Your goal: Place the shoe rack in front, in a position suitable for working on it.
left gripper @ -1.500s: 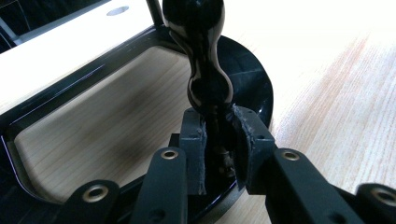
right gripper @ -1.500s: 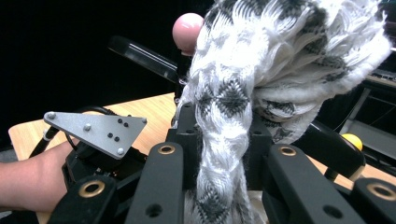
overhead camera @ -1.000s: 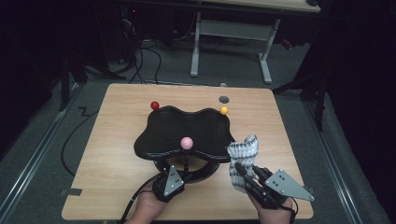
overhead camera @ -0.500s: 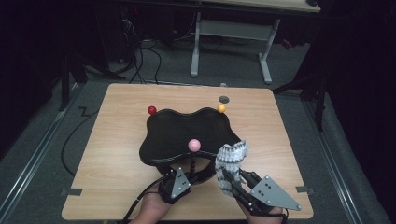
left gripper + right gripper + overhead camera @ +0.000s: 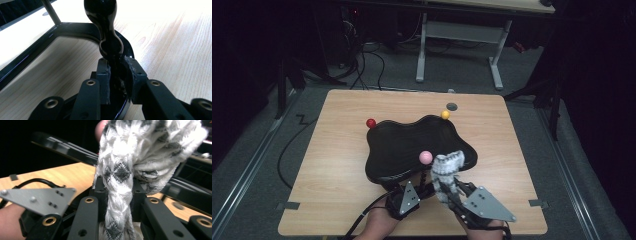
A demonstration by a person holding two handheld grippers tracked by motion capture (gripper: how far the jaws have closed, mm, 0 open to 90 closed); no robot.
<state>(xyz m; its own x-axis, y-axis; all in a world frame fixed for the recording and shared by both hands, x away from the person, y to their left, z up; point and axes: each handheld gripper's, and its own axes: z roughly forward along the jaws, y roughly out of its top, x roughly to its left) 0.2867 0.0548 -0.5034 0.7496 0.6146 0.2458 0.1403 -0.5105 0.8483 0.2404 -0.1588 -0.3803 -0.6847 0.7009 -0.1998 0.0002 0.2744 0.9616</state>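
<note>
- My left gripper [image 5: 116, 80] is clamped on the glossy black stand [image 5: 412, 145] at the table's [image 5: 337, 190] near edge; it looks stiff and slippery.
- My right gripper [image 5: 117, 202] pinches a soft, light knitted cloth [image 5: 447, 170], held by its middle, beside the pink ball [image 5: 425, 157].

Glossy black plastic tray [image 5: 412, 145]; knitted cloth [image 5: 130, 162]; matt wood-grain table [image 5: 337, 165].

Tray [image 5: 397, 145] sits mid-table [image 5: 337, 200], tilted, near edge raised; left gripper [image 5: 408, 197] at its near rim, right gripper [image 5: 451, 192] just right of it with cloth [image 5: 447, 167] standing up against the tray's near right edge. One ball [image 5: 425, 157] on the tray just left of the cloth. Two balls on the table at the tray's far rim: one [image 5: 371, 123] far left, one [image 5: 445, 114] far right, disc [image 5: 452, 106] just behind the latter.
</note>
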